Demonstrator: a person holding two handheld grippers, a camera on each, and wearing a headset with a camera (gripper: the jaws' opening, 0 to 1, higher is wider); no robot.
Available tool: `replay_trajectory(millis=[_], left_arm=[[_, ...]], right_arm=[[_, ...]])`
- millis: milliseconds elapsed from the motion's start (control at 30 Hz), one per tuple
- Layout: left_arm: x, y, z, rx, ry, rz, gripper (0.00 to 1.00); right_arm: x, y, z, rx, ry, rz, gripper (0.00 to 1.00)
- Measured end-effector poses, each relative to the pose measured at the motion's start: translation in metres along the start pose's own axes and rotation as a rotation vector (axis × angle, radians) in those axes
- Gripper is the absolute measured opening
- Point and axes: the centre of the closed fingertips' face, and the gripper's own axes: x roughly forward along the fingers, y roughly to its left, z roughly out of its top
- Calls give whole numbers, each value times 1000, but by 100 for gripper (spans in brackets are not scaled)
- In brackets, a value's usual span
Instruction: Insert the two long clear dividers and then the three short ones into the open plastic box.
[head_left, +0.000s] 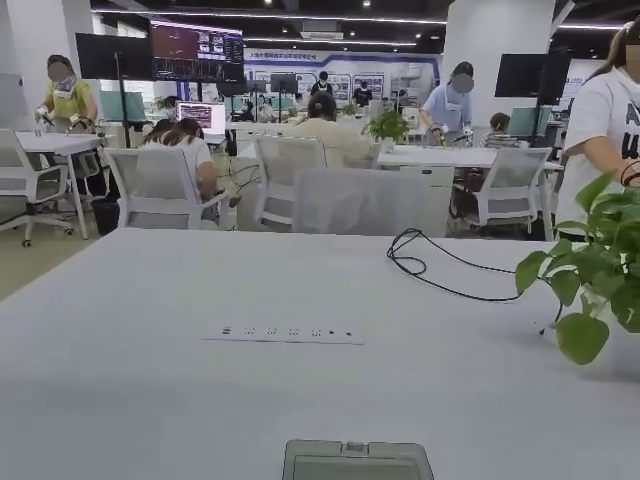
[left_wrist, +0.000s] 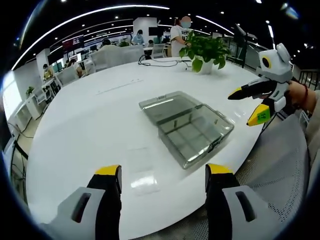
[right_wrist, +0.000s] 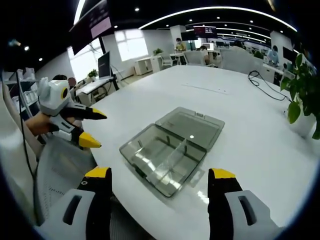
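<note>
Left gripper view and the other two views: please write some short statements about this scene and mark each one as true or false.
1. The plastic box is open, and its lid lies flat on the table. True.
2. Clear dividers lie on the table, on the left gripper's side of the box. True.
3. The left gripper is shut on a divider. False: its fingers are apart and hold nothing.
4. The potted plant stands inside the box. False: it stands on the table, beyond the box.
5. A black cable lies on the table. True.
</note>
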Motion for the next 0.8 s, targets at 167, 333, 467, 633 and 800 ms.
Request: replay_trajectory(millis=[167,333,467,633,800], left_arm=[[9,9,-6,-7,42,6,63],[18,20,-17,-10,111,27,59],[24,27,-25,-28,150,34,56],[31,34,-34,-30,195,44,52],[40,40,-43,-48,228,47,49]], right_arm=[[2,0,-2,-8,8,0,79],[3,0,-3,-9,6,1,78],[1,1,-1,-19,-21,6,78],[0,2,3,-47,-50,10,79],[1,1,-1,-63,-39,4,79]])
